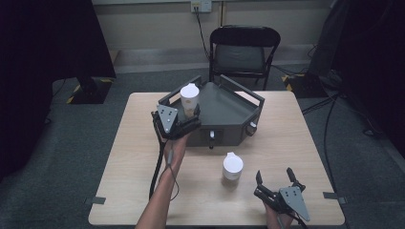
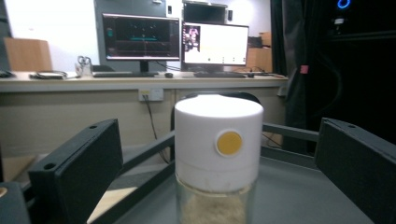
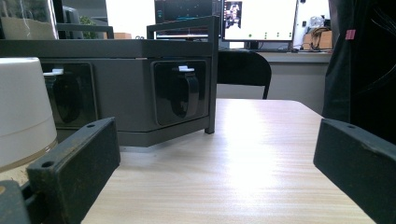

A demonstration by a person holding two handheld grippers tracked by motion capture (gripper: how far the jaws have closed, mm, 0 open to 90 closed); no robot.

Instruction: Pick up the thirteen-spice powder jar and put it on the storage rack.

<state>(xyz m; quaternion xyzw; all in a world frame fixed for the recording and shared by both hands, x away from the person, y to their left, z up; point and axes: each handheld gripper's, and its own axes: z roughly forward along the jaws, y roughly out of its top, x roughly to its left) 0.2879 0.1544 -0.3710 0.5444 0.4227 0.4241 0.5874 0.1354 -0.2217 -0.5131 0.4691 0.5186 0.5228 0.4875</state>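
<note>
Left arm: stretched far forward over the table, forearm bare.
Left gripper point(image 1: 184, 119): held up high, its two black jaws set wide apart.
Right gripper point(image 1: 275, 177): low at the near edge, jaws spread wide with nothing between them.
Right hand: mostly hidden under its gripper.

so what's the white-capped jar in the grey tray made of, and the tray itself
White-capped jar: the cap looks like matte white plastic with a round yellow spot; the body below is clear, glass or plastic, with pale grains showing through. Grey tray: smooth matte dark grey panels with straight rails, likely plastic or painted metal.
</note>
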